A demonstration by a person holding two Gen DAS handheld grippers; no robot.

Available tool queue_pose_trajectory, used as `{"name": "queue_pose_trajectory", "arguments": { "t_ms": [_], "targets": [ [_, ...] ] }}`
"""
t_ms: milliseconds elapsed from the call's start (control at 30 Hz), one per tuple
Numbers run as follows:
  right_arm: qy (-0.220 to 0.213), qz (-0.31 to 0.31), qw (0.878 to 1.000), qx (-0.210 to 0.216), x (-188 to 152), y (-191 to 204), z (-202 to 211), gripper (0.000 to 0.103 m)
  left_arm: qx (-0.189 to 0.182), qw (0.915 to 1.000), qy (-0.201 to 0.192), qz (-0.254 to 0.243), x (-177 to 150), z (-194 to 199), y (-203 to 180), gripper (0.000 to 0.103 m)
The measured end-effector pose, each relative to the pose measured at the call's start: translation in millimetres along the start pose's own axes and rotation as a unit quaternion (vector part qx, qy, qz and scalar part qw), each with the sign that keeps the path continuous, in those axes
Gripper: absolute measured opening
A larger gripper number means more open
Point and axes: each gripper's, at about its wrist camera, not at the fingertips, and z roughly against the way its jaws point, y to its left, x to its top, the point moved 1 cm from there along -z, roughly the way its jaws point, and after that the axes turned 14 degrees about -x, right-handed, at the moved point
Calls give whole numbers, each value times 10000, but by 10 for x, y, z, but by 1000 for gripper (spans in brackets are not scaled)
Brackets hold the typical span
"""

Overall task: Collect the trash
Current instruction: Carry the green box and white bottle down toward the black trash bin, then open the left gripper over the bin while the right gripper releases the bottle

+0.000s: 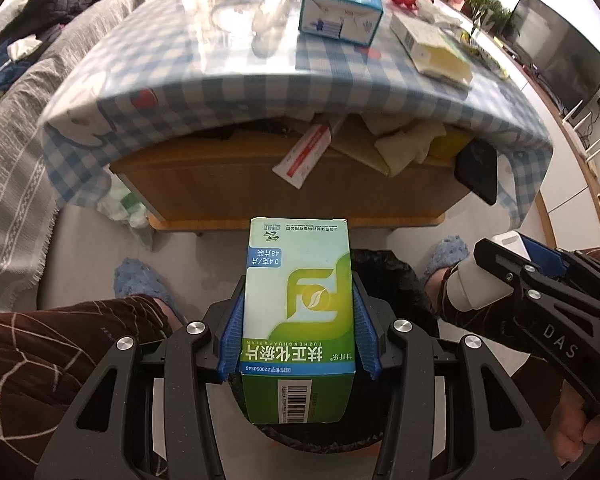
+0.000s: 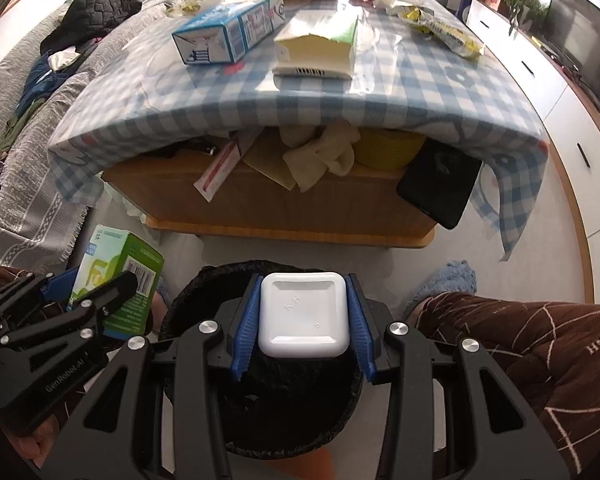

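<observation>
Left gripper [image 1: 299,328]: I see my jaws pinching a green medicine box [image 1: 300,312] by its two long sides, between the blue pads [image 1: 232,336]; the barcode end is nearest the camera.
Right gripper [image 2: 303,320]: my jaws are clamped on a white plastic bottle [image 2: 303,314], its square base facing the camera and a blue pad against each side.
Bin [image 2: 260,400]: a round bin with a black liner stands on the floor directly below both held items. In the left wrist view its dark rim [image 1: 384,268] shows behind the box.
Cross-check: in the right wrist view the green box shows at left in the other gripper. In the left wrist view the white bottle shows at right, cap end toward the bin.
Person: I note brown patterned trouser legs [image 2: 540,352] on either side of the bin and blue slippers [image 1: 136,280] on the floor.
Desk [image 1: 260,92]: low, wooden, under a blue-and-white checked cloth, beyond the bin.
Shelf under desk: a red-and-white tube [image 1: 306,152], crumpled cream cloth [image 2: 324,156] and a black flat object [image 2: 440,184].
Desk top: a blue-and-white carton [image 1: 340,12], a yellow-and-white box [image 1: 432,48], clear wrappers and a red item [image 1: 404,0].
Far left: a grey sofa [image 1: 28,92] with heaped clothes.
Far right: a television [image 1: 560,60] and potted plants [image 1: 484,4].
</observation>
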Motion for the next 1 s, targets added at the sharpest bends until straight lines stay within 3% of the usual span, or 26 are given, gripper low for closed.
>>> {"name": "queue_pose_trajectory", "arguments": {
  "t_ms": [567,1000],
  "targets": [
    [238,-287,9992,-126,-54,-224,-197,39,-121,9987,490,-41,-168,-618,-206,47],
    [329,-421,9985,-123,-55,-326,-302,39,-139,9981,564,-195,-227,-864,-332,49]
  ]
}}
